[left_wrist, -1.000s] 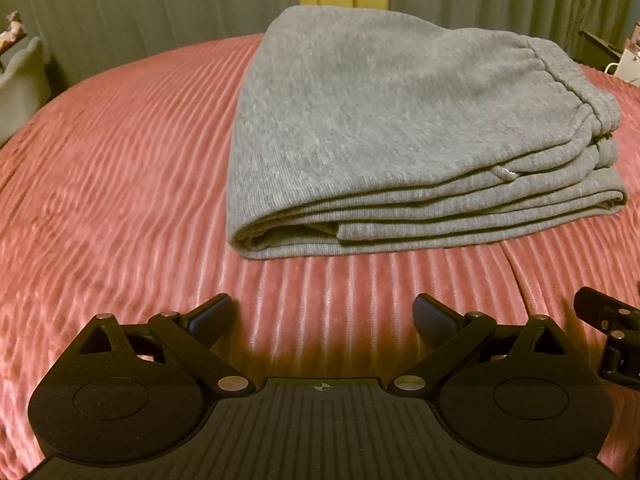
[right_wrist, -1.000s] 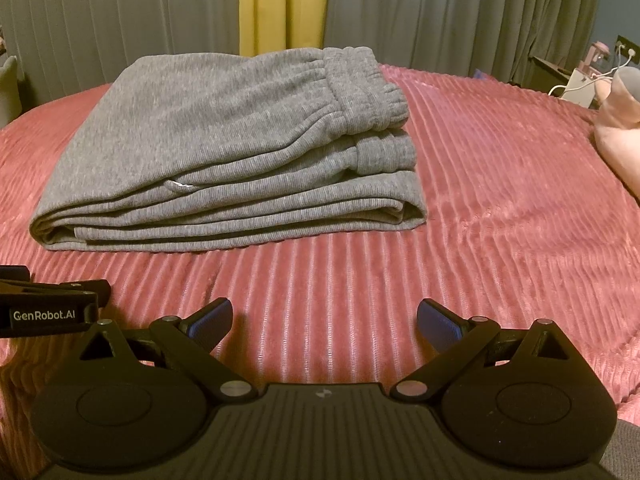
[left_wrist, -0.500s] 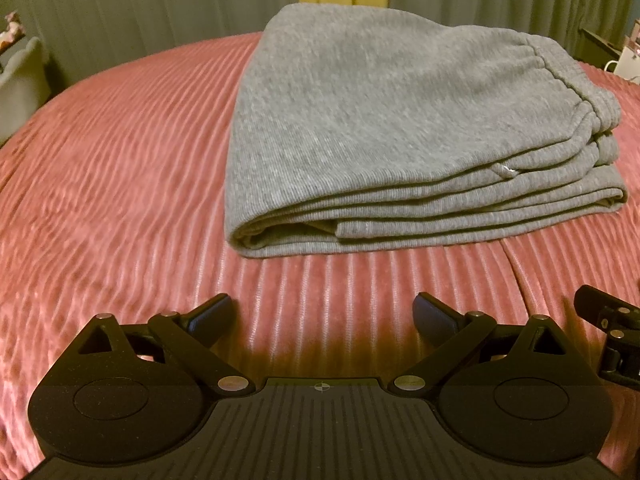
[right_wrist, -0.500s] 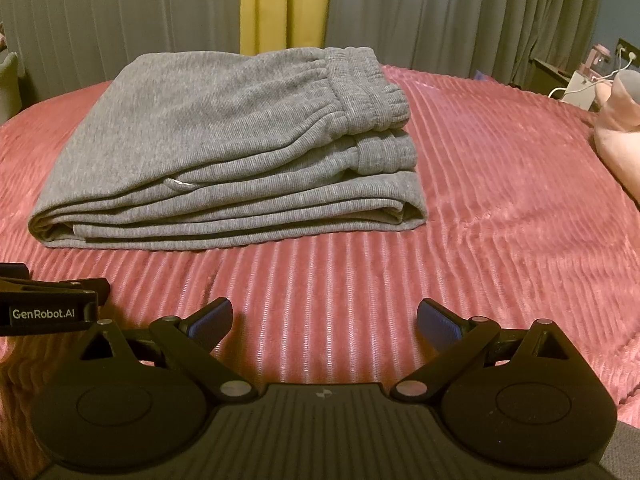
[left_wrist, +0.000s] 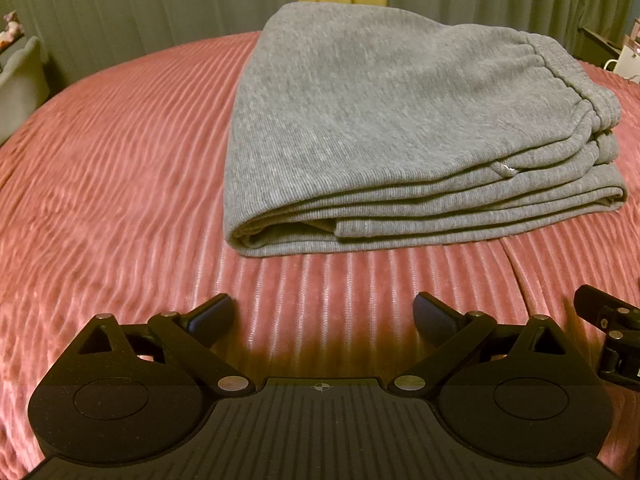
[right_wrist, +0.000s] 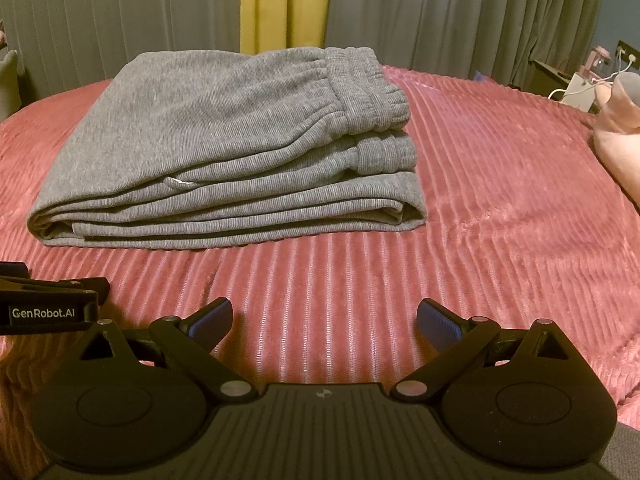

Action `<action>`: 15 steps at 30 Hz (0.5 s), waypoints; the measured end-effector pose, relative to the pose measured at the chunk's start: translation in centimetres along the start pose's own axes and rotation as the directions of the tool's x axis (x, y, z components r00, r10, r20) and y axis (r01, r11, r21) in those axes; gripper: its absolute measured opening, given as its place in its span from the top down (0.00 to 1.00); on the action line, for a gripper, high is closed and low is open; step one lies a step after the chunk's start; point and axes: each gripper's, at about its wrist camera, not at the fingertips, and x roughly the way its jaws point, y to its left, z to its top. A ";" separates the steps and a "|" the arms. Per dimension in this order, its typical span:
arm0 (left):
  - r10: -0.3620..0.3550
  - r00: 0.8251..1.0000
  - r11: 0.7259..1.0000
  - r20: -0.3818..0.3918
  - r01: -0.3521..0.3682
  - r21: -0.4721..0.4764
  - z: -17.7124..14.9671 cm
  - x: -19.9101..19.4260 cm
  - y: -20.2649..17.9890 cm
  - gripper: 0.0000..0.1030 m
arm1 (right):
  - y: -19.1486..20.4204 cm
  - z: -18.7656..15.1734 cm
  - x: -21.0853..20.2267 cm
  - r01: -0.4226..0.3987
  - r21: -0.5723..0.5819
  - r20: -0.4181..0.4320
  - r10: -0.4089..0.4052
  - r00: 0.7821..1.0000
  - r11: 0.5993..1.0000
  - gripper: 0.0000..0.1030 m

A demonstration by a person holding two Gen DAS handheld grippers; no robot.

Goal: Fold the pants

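Observation:
Grey sweatpants (left_wrist: 392, 128) lie folded in a flat stack of several layers on the pink ribbed bedspread (left_wrist: 120, 184). The elastic waistband is at the right end of the stack (right_wrist: 368, 92). My left gripper (left_wrist: 324, 316) is open and empty, just short of the stack's near edge. My right gripper (right_wrist: 324, 318) is open and empty too, in front of the pants (right_wrist: 224, 152), not touching them. Each gripper shows at the edge of the other's view: the right one (left_wrist: 612, 320) and the left one (right_wrist: 48, 304).
The bedspread (right_wrist: 500, 208) stretches to both sides of the pants. A pink plush object (right_wrist: 616, 136) lies at the right. A nightstand with a white charger and cables (right_wrist: 576, 88) stands behind it. Grey and yellow curtains (right_wrist: 280, 4) hang at the back.
Both grippers have drawn slightly back and lower from the pants. The pants have not moved and both grippers stay open.

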 end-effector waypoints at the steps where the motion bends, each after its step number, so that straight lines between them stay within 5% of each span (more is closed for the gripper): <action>1: 0.000 1.000 1.000 0.000 0.000 0.000 0.0 0.0 0.0 0.02 | 0.0 0.0 0.0 0.000 0.000 0.000 0.000 1.000 1.000 0.04; 15: -0.003 1.000 1.000 -0.003 0.003 0.000 -0.1 0.0 -0.1 0.02 | 0.0 0.0 0.0 0.002 -0.005 0.001 -0.002 1.000 1.000 0.04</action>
